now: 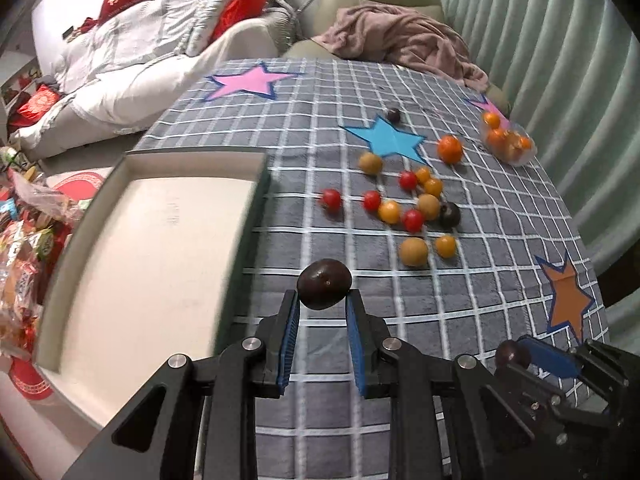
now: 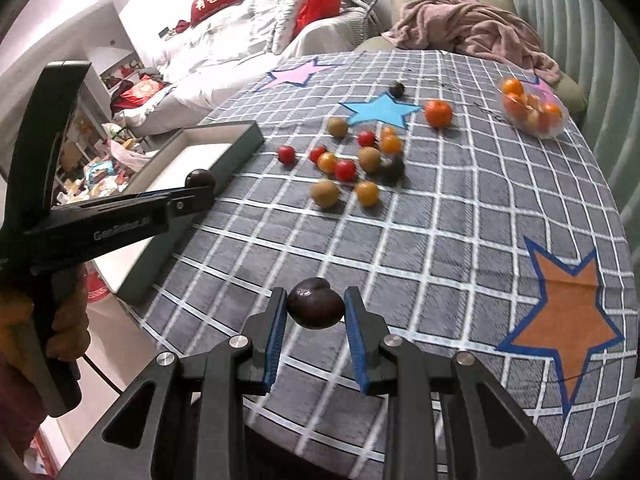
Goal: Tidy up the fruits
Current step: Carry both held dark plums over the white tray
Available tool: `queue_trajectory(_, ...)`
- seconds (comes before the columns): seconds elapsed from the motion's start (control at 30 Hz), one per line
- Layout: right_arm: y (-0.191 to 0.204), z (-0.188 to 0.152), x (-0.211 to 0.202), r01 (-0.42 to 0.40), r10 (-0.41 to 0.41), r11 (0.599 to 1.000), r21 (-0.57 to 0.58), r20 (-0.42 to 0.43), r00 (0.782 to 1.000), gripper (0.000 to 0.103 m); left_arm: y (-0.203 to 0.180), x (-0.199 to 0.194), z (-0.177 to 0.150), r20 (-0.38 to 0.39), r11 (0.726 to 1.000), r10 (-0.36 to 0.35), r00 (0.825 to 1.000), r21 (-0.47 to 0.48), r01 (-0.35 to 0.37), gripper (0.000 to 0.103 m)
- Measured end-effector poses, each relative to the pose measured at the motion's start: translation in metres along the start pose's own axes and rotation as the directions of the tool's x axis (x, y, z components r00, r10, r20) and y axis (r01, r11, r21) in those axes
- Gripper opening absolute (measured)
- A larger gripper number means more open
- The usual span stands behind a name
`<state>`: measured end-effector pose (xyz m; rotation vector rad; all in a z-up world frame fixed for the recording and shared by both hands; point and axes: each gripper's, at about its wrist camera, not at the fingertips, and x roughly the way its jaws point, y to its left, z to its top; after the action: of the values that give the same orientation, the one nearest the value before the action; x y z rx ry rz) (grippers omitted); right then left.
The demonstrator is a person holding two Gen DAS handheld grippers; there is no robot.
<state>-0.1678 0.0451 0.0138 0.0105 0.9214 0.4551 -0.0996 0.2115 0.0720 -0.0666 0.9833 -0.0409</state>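
My left gripper is shut on a dark plum, held above the cloth beside the right wall of a white-lined tray. It shows from the side in the right wrist view, near the tray. My right gripper is shut on a second dark plum over the table's near edge; it also shows in the left wrist view. Several loose red, yellow and brown small fruits lie mid-table with a dark plum.
A round table has a grey checked cloth with paper stars. An orange, a lone plum and a clear bag of oranges lie farther back. A sofa, an armchair with a pink blanket and floor clutter surround the table.
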Motion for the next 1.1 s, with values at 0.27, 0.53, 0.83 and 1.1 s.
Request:
queue_trajectory(0.27, 0.05, 0.027, 0.016, -0.072, 0.071, 0.996, -0.062, -0.022, 0.997, 0.032, 0.067, -0.012, -0.011, 0.007, 0.995, 0.08, 0.997, -0.055, -0.079, 0.025)
queue_trajectory(0.53, 0.121, 0.051, 0.054, -0.172, 0.163, 0.976, -0.137, -0.076, 0.984, 0.032, 0.142, 0.001, -0.032, -0.055, 0.97, 0.181, 0.982, -0.155, -0.188, 0.025)
queue_trajectory(0.83, 0.181, 0.054, 0.109, -0.214, 0.18, 0.954, -0.212, -0.168, 0.969, 0.032, 0.185, 0.02, -0.049, -0.127, 0.942, 0.261, 0.957, -0.185, -0.281, 0.025)
queue_trajectory(1.1, 0.197, 0.042, 0.13, -0.166, 0.097, 0.934, -0.318, -0.222, 0.97, 0.032, 0.188, 0.018, -0.053, -0.11, 0.945, 0.271, 0.956, -0.157, -0.286, 0.025)
